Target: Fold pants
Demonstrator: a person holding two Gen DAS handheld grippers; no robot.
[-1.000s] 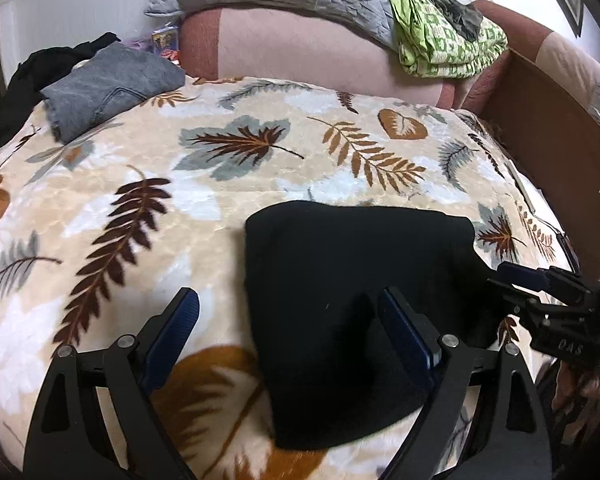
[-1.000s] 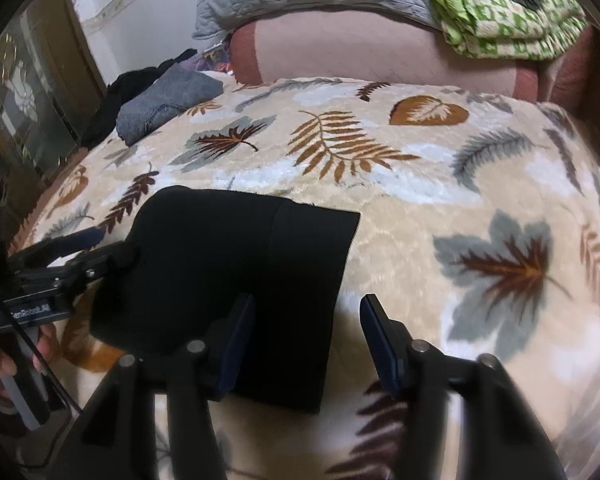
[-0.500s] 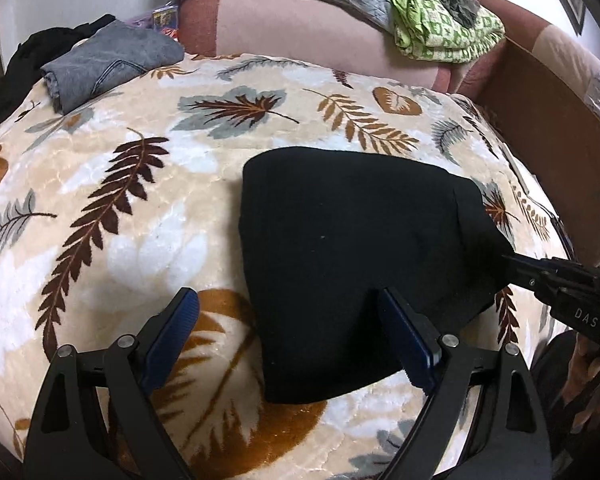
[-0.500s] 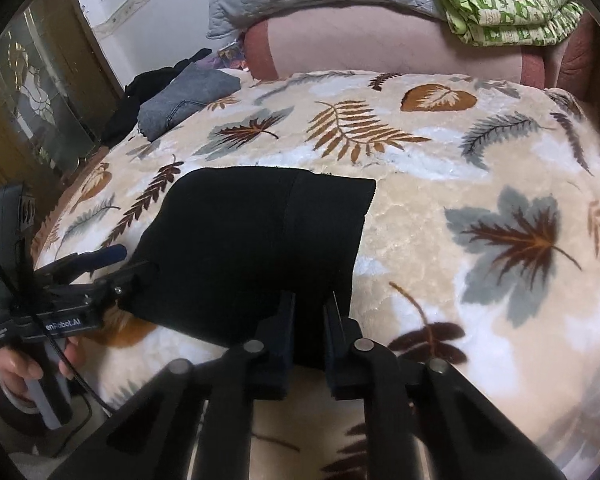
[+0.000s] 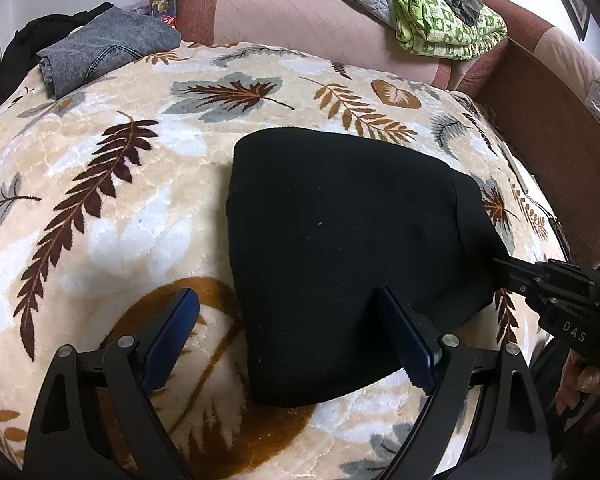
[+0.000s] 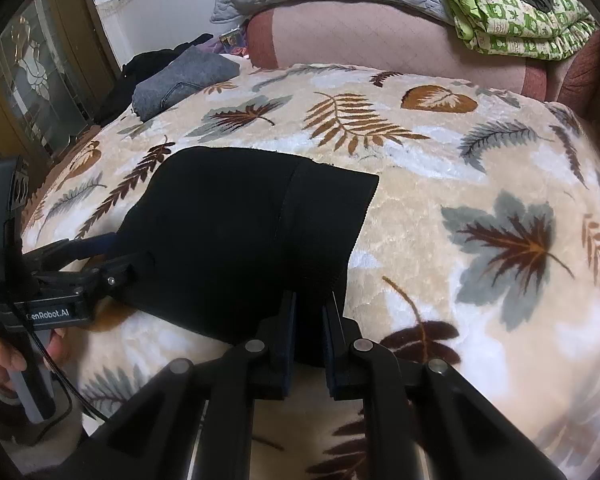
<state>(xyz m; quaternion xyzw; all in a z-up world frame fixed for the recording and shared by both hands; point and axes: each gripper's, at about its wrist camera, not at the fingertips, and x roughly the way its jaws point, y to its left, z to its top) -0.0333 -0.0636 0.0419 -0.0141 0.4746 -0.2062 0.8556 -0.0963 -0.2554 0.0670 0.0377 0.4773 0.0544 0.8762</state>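
Observation:
Black folded pants (image 5: 340, 248) lie on the leaf-patterned blanket (image 5: 100, 200). My left gripper (image 5: 288, 320) is open, its blue pads straddling the pants' near left corner: one finger over the blanket, the other over the cloth. In the right wrist view the pants (image 6: 228, 236) show a waistband band at their right end. My right gripper (image 6: 310, 308) is shut on the pants' near edge beside that band. From the left wrist view, the right gripper (image 5: 512, 272) bites the pants' right edge. The left gripper (image 6: 100, 256) shows at the pants' left side, held by a hand.
Folded grey jeans (image 5: 100, 52) and dark clothes lie at the blanket's far left corner. A pink cushion (image 5: 300, 20) with a grey quilt and a green patterned cloth (image 5: 448, 20) lines the far side. A wooden board (image 5: 540, 128) runs along the right; a glazed door (image 6: 32, 80) stands left.
The right gripper's jaws have closed from open onto the pants' near edge. The left gripper has stayed open over the pants' left corner and sunk slightly.

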